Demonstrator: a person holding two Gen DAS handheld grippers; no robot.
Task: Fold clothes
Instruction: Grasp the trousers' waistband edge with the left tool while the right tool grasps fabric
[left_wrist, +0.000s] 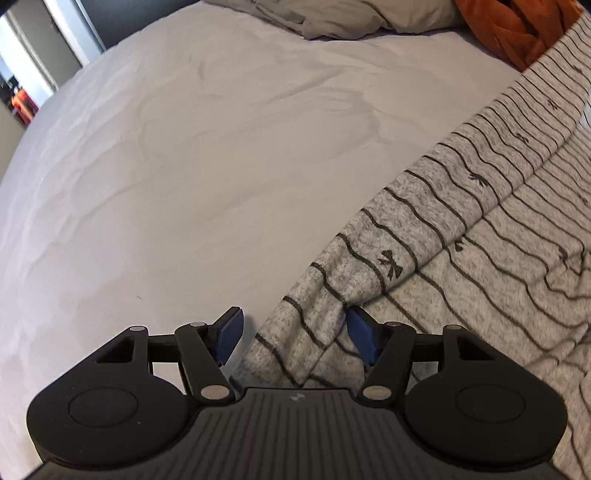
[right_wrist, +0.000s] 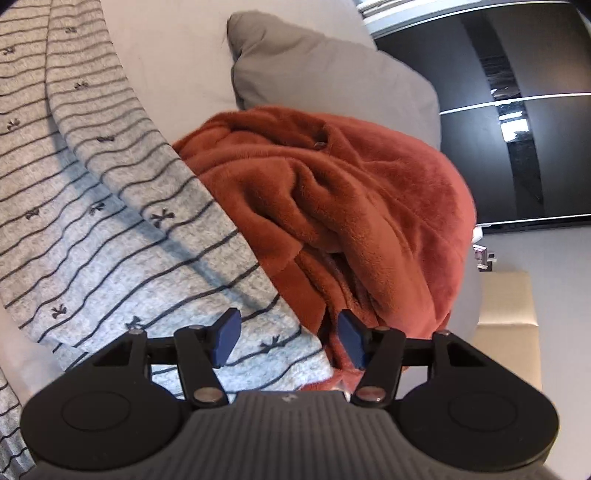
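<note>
Your left tongs (left_wrist: 291, 338) and right tongs (right_wrist: 284, 339) gape over the striped top (left_wrist: 461, 229); orange fleece (right_wrist: 351, 206) at two o'clock.

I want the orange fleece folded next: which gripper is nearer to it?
Right. The right gripper hovers open at the orange fleece's near edge. The left gripper is over the striped garment's edge; the fleece lies far beyond.
</note>
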